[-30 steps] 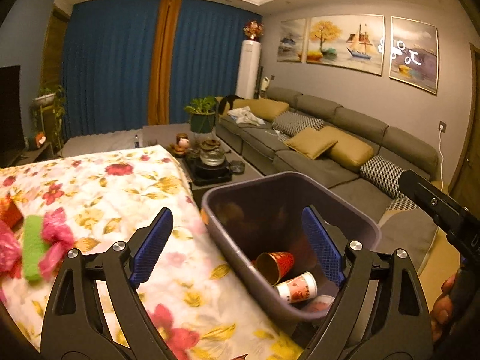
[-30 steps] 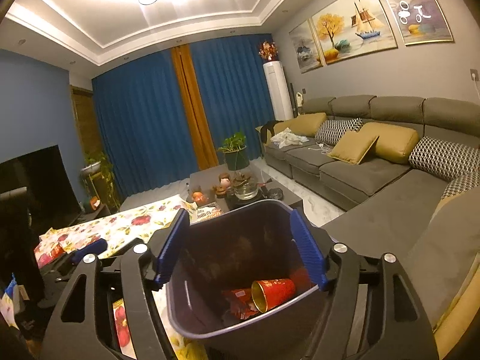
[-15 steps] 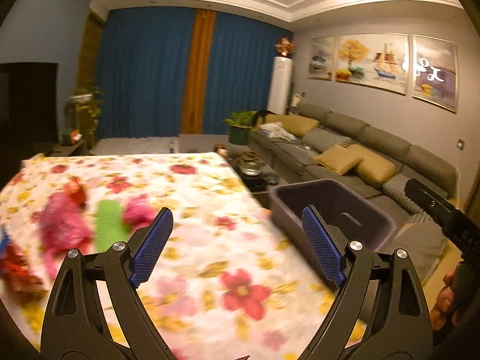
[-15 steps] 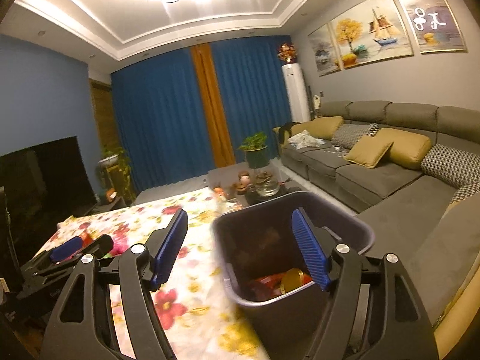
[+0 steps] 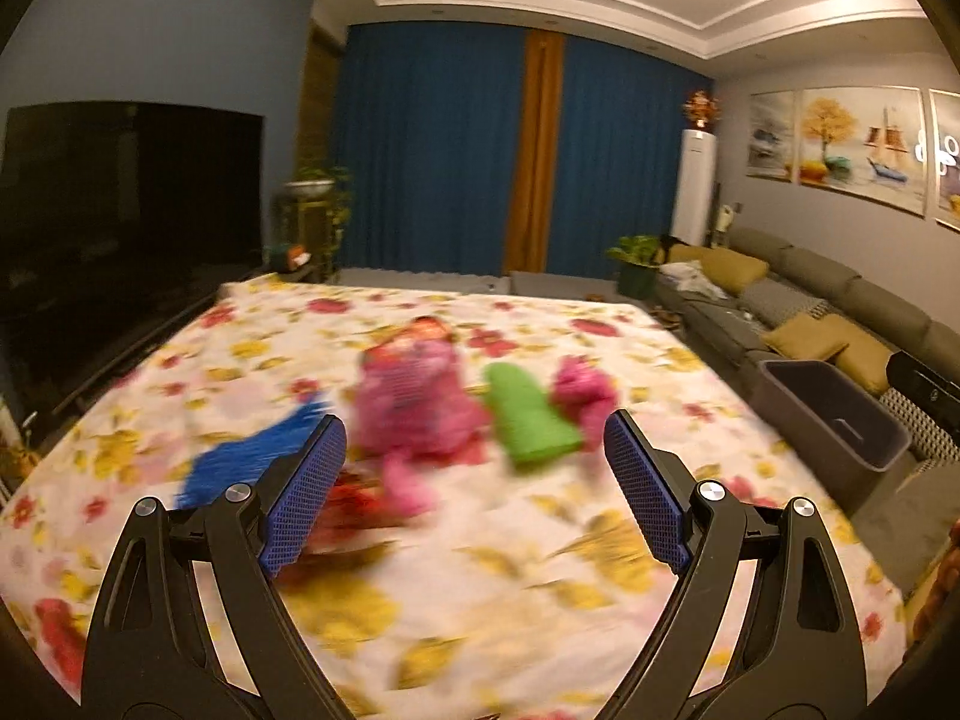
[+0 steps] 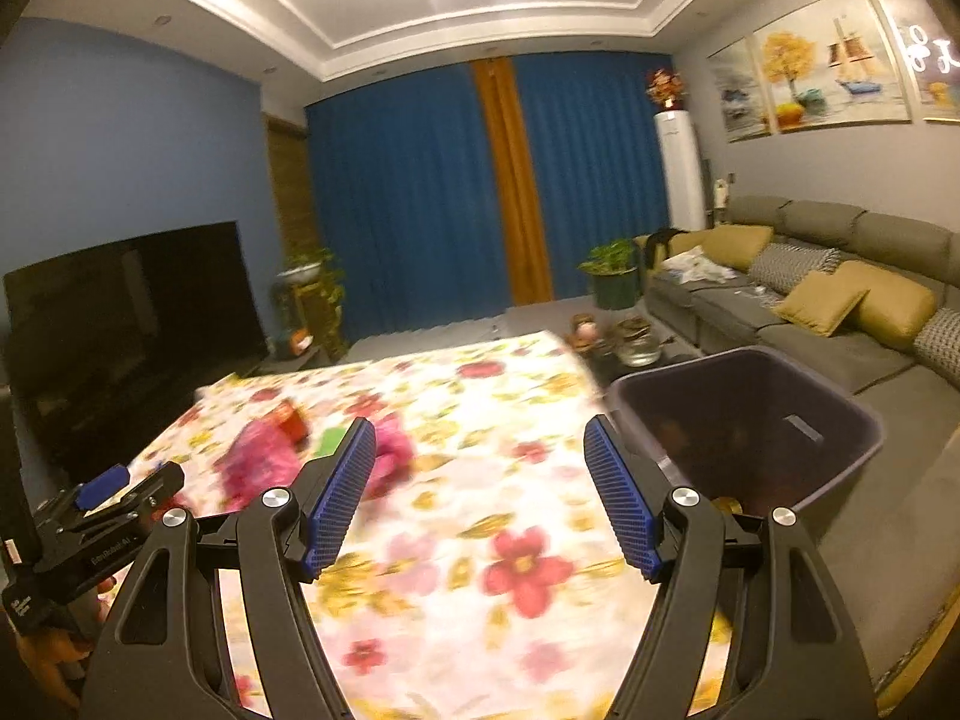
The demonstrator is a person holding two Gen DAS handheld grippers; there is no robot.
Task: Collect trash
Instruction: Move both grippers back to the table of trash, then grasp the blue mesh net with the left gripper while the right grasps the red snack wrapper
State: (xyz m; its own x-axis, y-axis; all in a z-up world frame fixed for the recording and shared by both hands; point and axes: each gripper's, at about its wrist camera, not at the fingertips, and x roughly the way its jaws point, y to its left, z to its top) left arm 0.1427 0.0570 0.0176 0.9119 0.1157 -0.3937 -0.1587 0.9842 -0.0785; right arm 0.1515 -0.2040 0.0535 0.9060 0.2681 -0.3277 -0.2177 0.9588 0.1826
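Note:
Blurred trash lies on the flowered tablecloth [image 5: 540,570]: a blue piece [image 5: 246,459], a pink crumpled bag [image 5: 414,408], a green piece [image 5: 525,420], a second pink lump [image 5: 585,390] and a red packet [image 5: 420,333]. My left gripper [image 5: 474,486] is open and empty, facing this pile from the near side. My right gripper [image 6: 480,495] is open and empty over the cloth [image 6: 480,540], with the pink bag [image 6: 258,462] to its left. The dark trash bin [image 6: 750,420] stands at the table's right edge [image 5: 834,414].
A black TV [image 5: 120,216] fills the left side. A grey sofa with yellow cushions [image 6: 840,300] runs along the right wall. A low tea table with a plant [image 6: 618,324] sits beyond the table. Blue curtains close the far wall.
Both grippers have swung left, away from the bin and toward the trash pile on the cloth. The bin moved from between the fingers to the right edge of both views. Jaws unchanged.

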